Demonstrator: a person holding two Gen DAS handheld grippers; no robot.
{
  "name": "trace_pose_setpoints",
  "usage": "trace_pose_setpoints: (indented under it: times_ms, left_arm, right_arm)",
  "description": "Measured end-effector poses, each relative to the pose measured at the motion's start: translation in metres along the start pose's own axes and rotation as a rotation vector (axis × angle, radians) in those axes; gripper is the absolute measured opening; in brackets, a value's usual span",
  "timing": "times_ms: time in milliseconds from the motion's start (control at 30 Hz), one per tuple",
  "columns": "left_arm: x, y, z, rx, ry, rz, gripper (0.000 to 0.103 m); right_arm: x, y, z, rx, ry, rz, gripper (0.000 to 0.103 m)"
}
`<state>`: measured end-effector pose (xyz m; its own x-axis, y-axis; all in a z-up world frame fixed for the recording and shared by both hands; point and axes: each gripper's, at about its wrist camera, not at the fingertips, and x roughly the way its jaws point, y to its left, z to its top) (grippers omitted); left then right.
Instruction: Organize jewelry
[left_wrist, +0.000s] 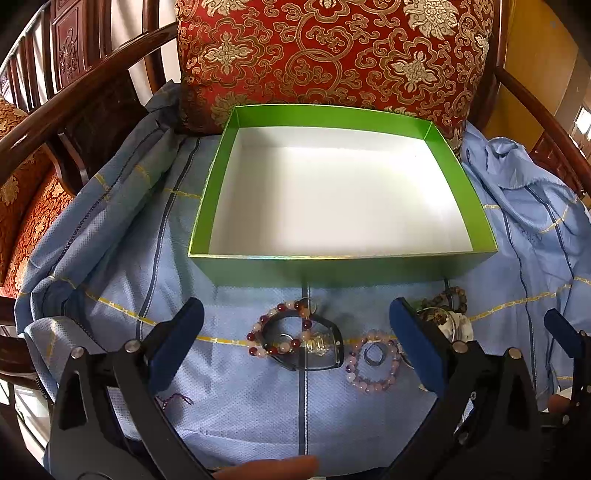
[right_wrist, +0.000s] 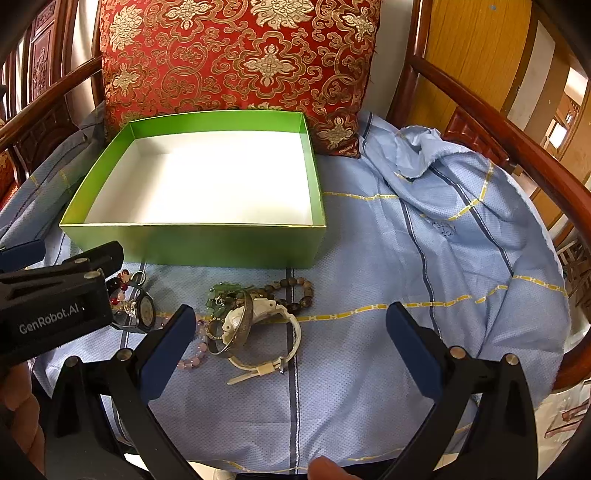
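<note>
One green box (left_wrist: 343, 266) with a white floor sits open on the seat, nothing inside it. In front of its near wall lies the jewelry, counted from left to right: one bracelet of dark red and pale beads (left_wrist: 282, 328) lying over one black watch (left_wrist: 325, 347), one pink bead bracelet (left_wrist: 373, 365) with a small ring (left_wrist: 373, 356) inside its loop, one metal bangle (right_wrist: 232, 328), one white watch (right_wrist: 273, 332) with its strap unbuckled, a green piece (right_wrist: 221, 295) that may be a pendant, though it is too tangled to tell, and one brown bead bracelet (right_wrist: 295, 291) farthest right, just beside the box.

All of it rests on a light blue cloth (left_wrist: 236, 406) with yellow and dark blue stripes, spread and bunched over a dark wooden armchair (right_wrist: 480, 107). One red and gold brocade cushion (left_wrist: 332, 51) stands against the chair back, touching the box's far wall. A wooden door shows behind on the right.

The left gripper (left_wrist: 295, 354) hovers low over the red bracelet and black watch, its blue-padded fingers (left_wrist: 177, 343) spread wide and holding nothing. The right gripper (right_wrist: 291, 350) hangs just beside it over the white watch, its fingers (right_wrist: 413, 354) equally wide apart and empty. A fingertip shows at the lower edge of each view.
</note>
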<state>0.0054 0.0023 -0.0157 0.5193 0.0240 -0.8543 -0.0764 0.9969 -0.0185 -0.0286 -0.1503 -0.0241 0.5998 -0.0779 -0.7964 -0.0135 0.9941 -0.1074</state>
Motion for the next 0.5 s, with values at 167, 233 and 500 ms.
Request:
trace_pose_setpoints:
  times_ms: [167,233,500]
  left_arm:
    - [0.002,-0.003,0.0,0.013,0.002,0.004,0.099]
    - [0.002,0.0,0.001,-0.001,-0.009,0.033,0.099]
    - [0.015,0.009,0.003,0.001,0.075,0.003,0.073]
  right_arm:
    - [0.001,0.0,0.0,-0.001,0.0,-0.002,0.101]
    - [0.001,-0.001,0.0,-0.005,-0.004,-0.006,0.101]
    - [-0.006,-0.01,0.004,-0.007,-0.079,-0.032,0.101]
